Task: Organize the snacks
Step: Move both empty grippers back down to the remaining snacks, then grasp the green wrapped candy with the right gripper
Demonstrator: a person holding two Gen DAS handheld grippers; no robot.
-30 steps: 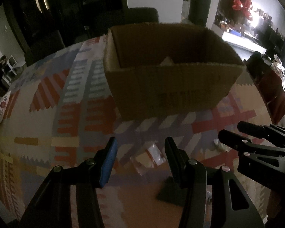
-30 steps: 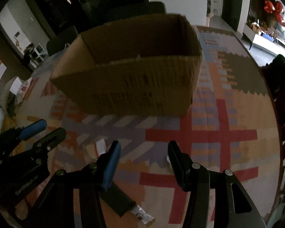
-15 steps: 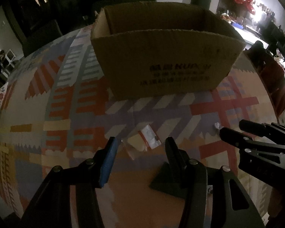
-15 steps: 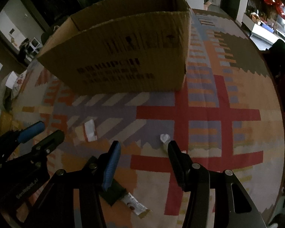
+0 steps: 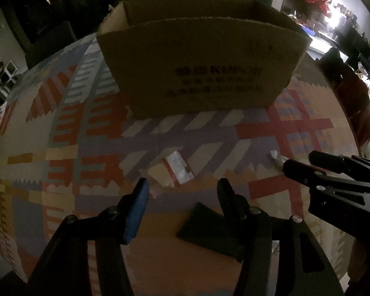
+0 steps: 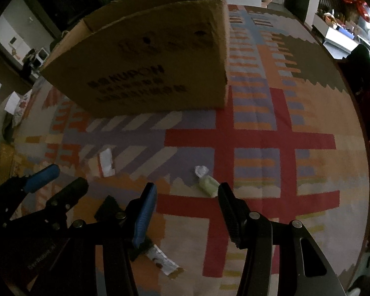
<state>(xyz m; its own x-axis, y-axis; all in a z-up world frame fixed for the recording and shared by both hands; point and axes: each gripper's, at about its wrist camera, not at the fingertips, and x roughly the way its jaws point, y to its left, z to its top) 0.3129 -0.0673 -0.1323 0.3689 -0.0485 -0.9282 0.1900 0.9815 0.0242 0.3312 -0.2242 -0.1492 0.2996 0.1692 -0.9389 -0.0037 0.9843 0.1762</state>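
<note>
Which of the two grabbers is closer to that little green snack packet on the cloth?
Right. The right gripper is open just short of the green packet, which lies ahead near its right finger. The left gripper sits off to the packet's left, over a clear wrapper.

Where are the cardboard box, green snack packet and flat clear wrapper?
cardboard box (image 5: 204, 74), left wrist view, printed front wall.
green snack packet (image 6: 208, 185), right wrist view, green body.
flat clear wrapper (image 5: 171, 171), left wrist view, middle.

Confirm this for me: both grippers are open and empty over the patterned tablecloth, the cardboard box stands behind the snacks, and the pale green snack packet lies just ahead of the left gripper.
One detail is wrong. The pale green snack packet lies just ahead of the right gripper, not the left, as the right wrist view shows. Ahead of the left gripper lies a flat clear packet. Both grippers are open and empty, and the cardboard box stands behind the snacks.
</note>
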